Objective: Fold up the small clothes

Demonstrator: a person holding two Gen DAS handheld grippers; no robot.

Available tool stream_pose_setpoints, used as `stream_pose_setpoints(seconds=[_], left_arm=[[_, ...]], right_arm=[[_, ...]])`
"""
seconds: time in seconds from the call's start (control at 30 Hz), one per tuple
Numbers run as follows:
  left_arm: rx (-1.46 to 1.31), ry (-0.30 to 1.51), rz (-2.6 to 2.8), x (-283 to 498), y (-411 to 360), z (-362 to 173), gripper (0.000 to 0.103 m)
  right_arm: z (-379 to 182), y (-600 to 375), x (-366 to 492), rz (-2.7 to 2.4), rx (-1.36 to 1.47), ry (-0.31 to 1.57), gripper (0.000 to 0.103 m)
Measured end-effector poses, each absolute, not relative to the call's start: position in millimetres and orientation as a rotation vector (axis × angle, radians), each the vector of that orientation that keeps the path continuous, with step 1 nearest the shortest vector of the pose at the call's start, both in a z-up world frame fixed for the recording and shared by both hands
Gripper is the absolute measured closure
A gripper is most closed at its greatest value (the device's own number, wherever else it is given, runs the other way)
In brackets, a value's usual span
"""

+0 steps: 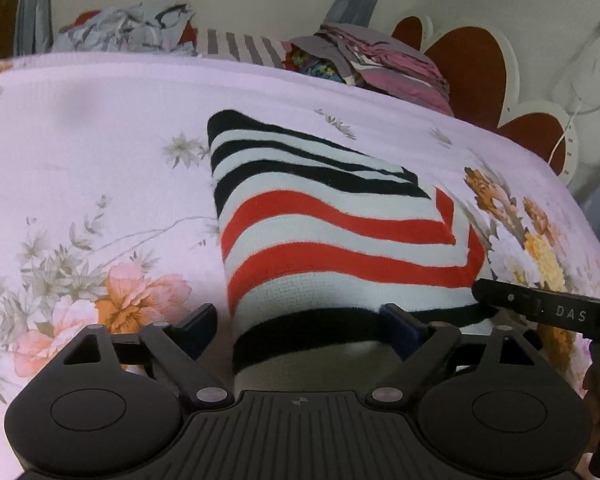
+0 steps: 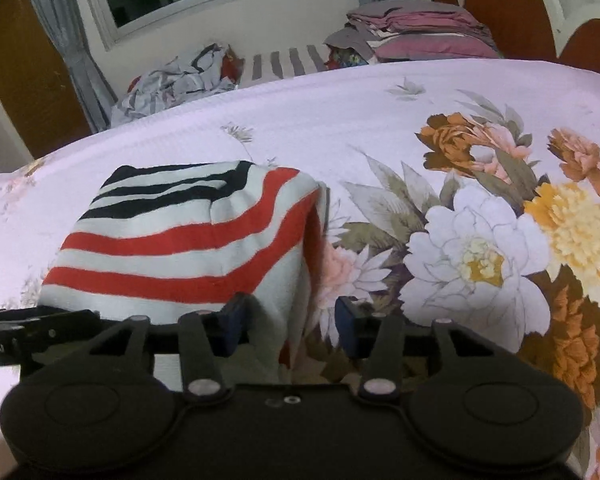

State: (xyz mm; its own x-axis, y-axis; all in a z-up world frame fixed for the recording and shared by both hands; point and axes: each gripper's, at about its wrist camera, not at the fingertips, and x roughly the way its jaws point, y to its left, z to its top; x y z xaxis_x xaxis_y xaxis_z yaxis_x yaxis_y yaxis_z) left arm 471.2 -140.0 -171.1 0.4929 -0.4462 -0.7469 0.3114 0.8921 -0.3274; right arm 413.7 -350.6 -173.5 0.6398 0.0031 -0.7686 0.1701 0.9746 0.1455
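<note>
A folded knit garment [image 1: 340, 224] with black, white and red stripes lies on the floral bedsheet [image 1: 100, 140]. My left gripper [image 1: 300, 330] stands wide open over its near black hem. One of its fingers [image 1: 400, 328] is over the cloth and the other rests off it on the sheet. In the right wrist view the garment [image 2: 172, 240] fills the left middle. My right gripper [image 2: 290, 328] is open at the garment's right near corner. A fold of cloth hangs between its jaws, beside the left pad and clear of the right one. Each gripper's arm shows at the edge of the other's view.
A crumpled heap of grey and red clothes [image 2: 180, 76] and a folded pink and grey stack [image 2: 420, 32] lie beyond the bed's far edge. A brown and cream headboard [image 1: 472, 64] with a white cable stands at the right. A window and grey curtains are behind.
</note>
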Motion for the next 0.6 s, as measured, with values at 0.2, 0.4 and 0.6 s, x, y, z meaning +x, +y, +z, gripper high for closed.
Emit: stream_pose_setpoints(seconds=[0.2,0.4,0.6], left_arm=[[-0.183,0.970,-0.484,475.2,-136.2,-171.4,0.015],[-0.246,1.002,-0.522,480.3,-138.2,-185.2,0.016],[-0.290,1.013,-0.543,483.9,-138.6,-191.6,0.022]], right_arm=[[-169.5,-362.9,414.3,0.006,0.328,0.861,0.044],[-196.3,-377.5,422.5,0.035,0.461,0.901,0.036],[-204.3,-384.2,425.6,0.082,0.549,0.872,0.033]])
